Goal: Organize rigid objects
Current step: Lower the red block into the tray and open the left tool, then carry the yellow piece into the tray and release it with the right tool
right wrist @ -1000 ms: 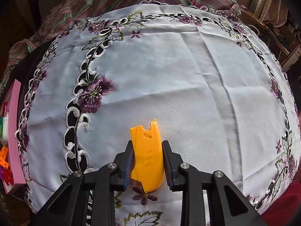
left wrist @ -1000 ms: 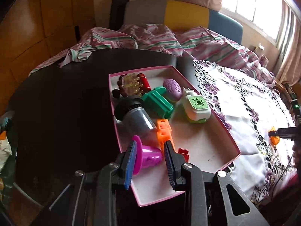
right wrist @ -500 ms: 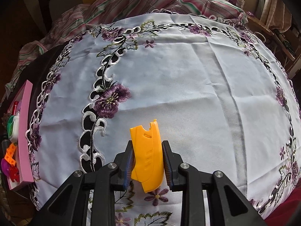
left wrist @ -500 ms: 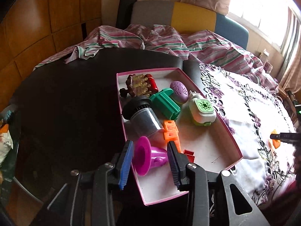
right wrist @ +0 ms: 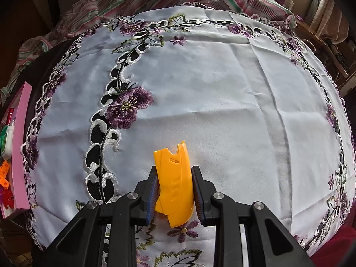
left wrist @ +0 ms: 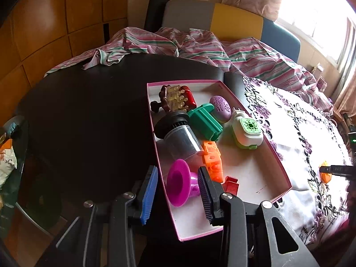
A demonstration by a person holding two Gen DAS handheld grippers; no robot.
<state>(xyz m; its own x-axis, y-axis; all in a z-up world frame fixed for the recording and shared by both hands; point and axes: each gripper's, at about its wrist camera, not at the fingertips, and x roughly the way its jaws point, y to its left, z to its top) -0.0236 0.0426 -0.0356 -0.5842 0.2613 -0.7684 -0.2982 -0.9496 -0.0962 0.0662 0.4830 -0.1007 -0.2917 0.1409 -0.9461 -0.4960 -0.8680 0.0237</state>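
Between the spread fingers of the left claw [left wrist: 178, 189], a magenta funnel-shaped piece [left wrist: 180, 185] lies inside the pink box [left wrist: 279, 153], unpinched. The right claw [right wrist: 174, 190] is clamped on a yellow plastic piece [right wrist: 174, 184] above the embroidered tablecloth [right wrist: 211, 93].

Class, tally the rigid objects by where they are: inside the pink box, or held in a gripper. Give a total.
Inside the pink box: 8, with the magenta cup lying between the open left gripper fingers.
Held by the right gripper: 1, the yellow plastic piece.
Total: 9
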